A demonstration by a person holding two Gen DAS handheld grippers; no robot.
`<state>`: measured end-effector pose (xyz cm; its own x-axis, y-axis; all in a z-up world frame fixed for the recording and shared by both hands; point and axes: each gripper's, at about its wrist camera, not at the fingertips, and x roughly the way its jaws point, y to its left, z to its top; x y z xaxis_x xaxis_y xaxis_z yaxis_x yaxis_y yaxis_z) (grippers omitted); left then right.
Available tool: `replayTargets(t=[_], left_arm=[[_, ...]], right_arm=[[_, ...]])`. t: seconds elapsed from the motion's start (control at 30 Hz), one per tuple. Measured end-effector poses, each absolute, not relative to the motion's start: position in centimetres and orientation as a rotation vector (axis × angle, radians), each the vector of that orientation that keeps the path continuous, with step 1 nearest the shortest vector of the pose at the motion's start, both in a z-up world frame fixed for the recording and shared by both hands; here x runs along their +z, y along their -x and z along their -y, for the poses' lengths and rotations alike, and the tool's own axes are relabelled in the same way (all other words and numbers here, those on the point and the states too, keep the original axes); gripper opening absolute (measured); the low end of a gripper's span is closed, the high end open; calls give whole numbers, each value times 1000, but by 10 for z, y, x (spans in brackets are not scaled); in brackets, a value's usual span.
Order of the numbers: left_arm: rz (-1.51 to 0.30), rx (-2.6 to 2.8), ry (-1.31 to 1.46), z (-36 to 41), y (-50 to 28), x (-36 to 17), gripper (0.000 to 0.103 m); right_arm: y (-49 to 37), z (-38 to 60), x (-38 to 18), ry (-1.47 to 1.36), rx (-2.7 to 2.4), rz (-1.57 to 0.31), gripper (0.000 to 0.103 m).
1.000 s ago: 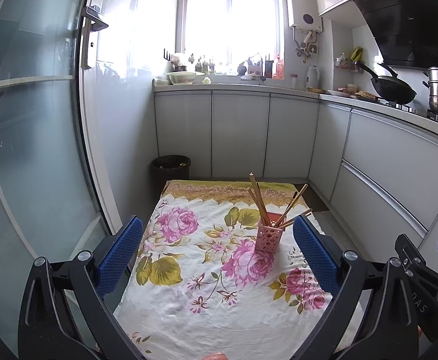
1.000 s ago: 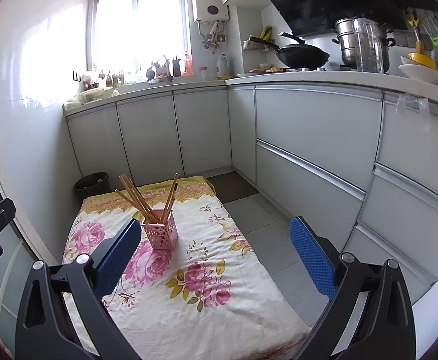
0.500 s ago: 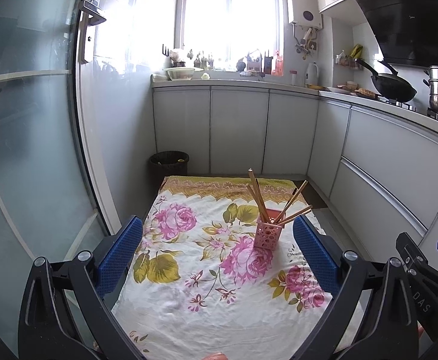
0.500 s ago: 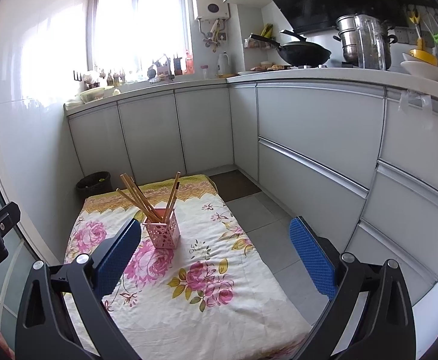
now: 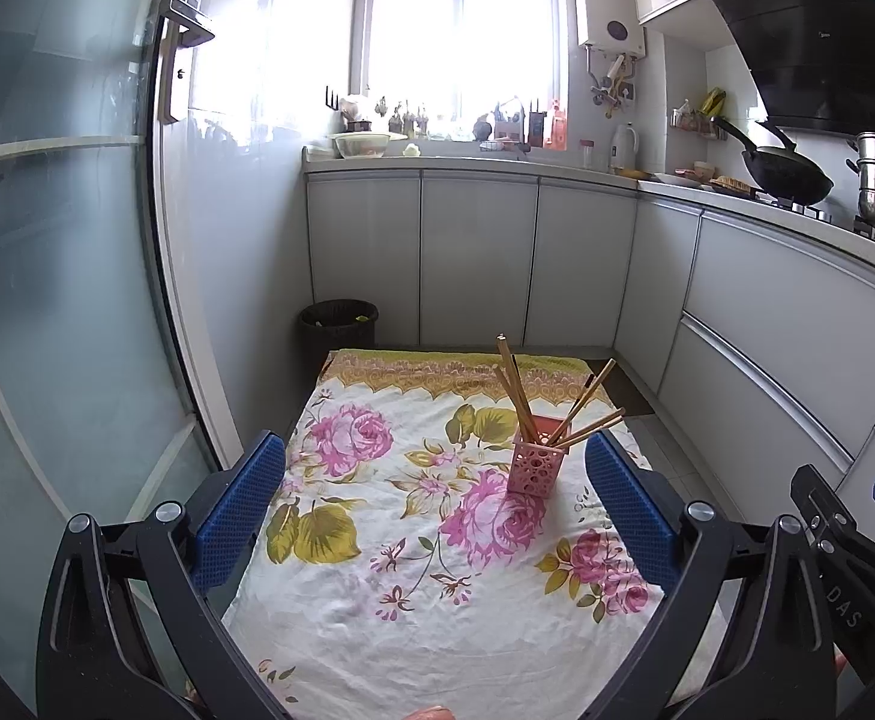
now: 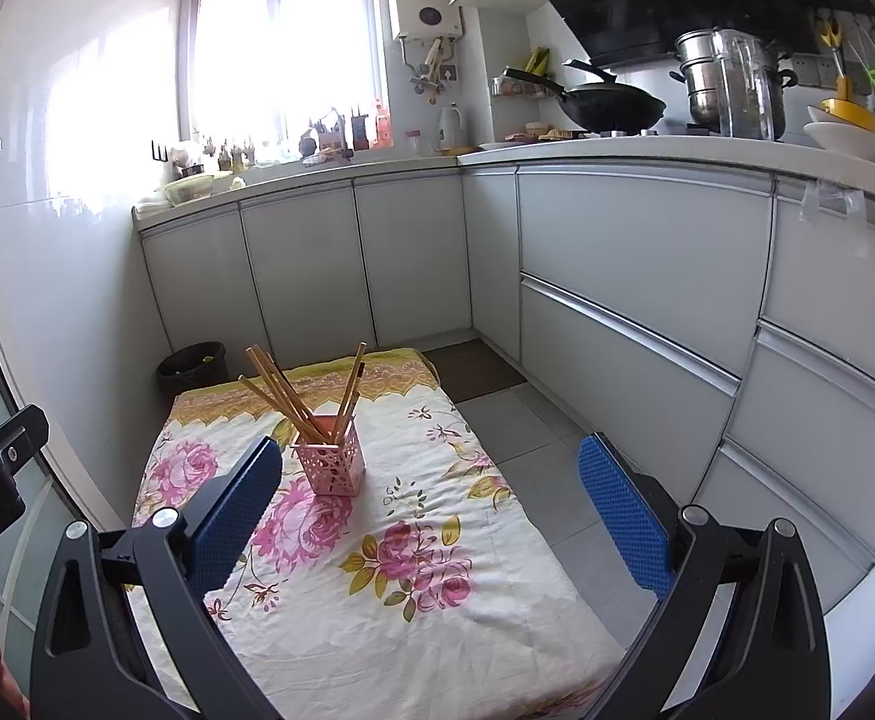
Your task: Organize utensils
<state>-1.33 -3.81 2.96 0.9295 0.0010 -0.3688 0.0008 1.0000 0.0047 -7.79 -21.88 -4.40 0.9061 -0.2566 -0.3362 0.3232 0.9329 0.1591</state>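
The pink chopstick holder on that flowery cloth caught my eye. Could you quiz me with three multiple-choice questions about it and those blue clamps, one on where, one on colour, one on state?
1. Where does the pink chopstick holder stand?
A. on the floral cloth
B. on the kitchen counter
C. inside the black waste bin

2. What colour are the pads on the gripper fingers?
A. red
B. blue
C. green

3. How are the left gripper and right gripper set?
A. both open, holding nothing
B. left shut on a chopstick
C. both shut on the holder

Answers:
1. A: the holder sits on a pink rose print of the cloth.
2. B: blue textured pads show in both wrist views.
3. A: the fingers stand wide apart with only cloth and floor between them; the wooden chopsticks are in the holder.
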Motion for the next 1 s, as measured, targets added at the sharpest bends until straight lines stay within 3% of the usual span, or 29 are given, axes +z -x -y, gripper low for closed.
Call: replayTargets(t=[0.73,1.0], left_arm=[[-394,-121,56,32,16,26,96],[-302,-87,35,30,21,34,94]], right_arm=[[76,220,-45,-225,-283,-340,96],[74,226,-48,-239,-284,-350,96]])
